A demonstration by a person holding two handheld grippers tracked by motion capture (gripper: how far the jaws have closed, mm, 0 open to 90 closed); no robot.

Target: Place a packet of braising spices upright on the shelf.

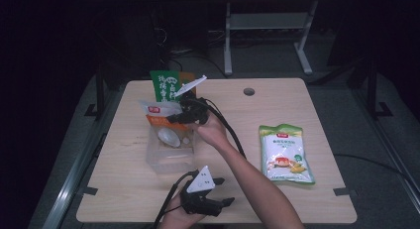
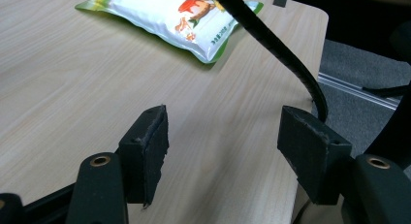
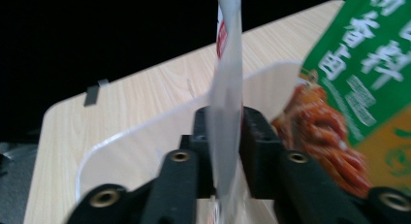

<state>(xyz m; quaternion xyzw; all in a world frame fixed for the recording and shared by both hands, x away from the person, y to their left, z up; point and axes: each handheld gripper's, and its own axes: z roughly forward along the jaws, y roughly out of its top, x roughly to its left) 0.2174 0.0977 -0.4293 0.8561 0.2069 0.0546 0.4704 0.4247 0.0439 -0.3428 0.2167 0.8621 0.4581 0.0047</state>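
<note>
A clear plastic bin (image 1: 168, 157) stands left of the table's middle. A green and orange snack packet (image 1: 166, 85) stands upright at its far end, and a white packet with a red label (image 1: 158, 110) leans beside it. My right gripper (image 1: 185, 115) reaches over the bin. In the right gripper view its jaws (image 3: 226, 136) are closed on the thin edge of the white packet (image 3: 228, 88), with the green packet (image 3: 358, 88) just to the right. My left gripper (image 1: 225, 192) rests near the front edge, open with nothing between its fingers (image 2: 223, 146).
A green and white food packet (image 1: 285, 154) lies flat on the right half of the wooden table (image 1: 297, 100). The right gripper's black cable (image 2: 271, 44) runs across the left gripper view. Something pale and round (image 1: 168, 137) lies inside the bin. A cable hole (image 1: 248, 91) sits near the far edge.
</note>
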